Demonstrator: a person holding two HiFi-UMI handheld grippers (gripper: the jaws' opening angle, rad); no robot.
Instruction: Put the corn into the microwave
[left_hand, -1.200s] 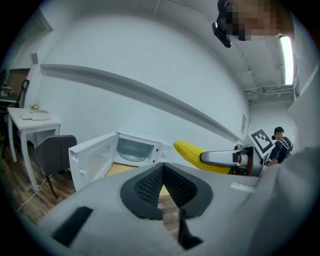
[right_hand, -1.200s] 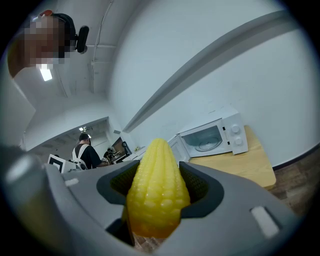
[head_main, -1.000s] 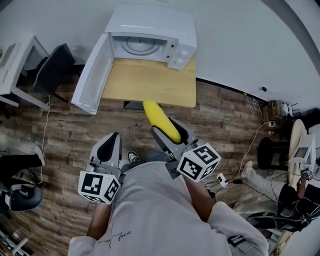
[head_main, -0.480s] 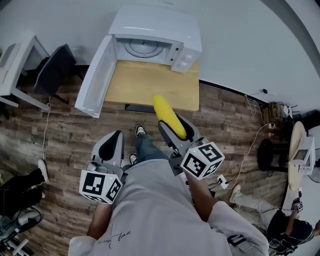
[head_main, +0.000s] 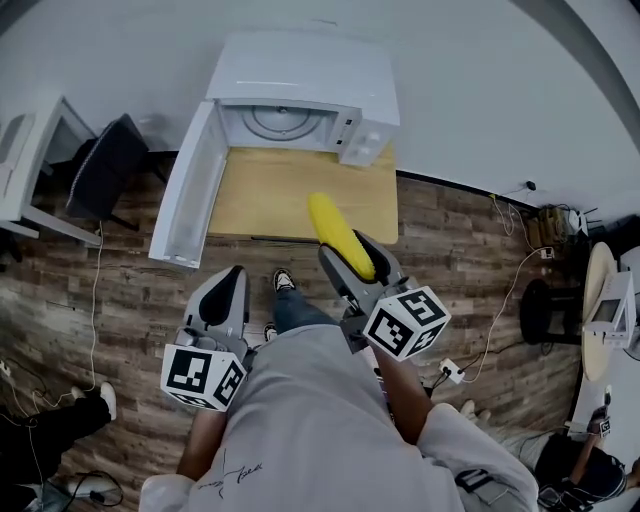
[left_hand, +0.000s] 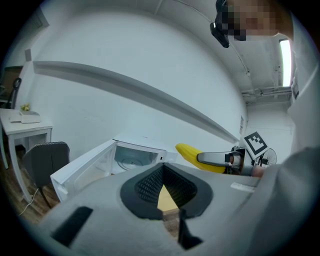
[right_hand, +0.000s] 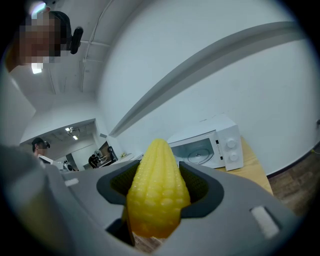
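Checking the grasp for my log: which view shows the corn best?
The right gripper view: the corn looms large, clamped in the right gripper. The head view shows it small from above; the left gripper view, side-on, partly hidden.

A pale T-shirt (head_main: 300, 420) with dark script, blue jeans (head_main: 295, 310) and a dark shoe (head_main: 283, 280) are worn. The grey left gripper (head_main: 226, 285) and right gripper (head_main: 345, 256) are capped by black-marked white cubes (head_main: 203, 375).

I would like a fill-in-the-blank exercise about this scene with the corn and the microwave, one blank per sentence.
The right gripper is shut on the yellow ____. The door of the microwave stands ____. The microwave sits on a ____ table. The left gripper holds ____.
Missing words: corn; open; wooden; nothing.
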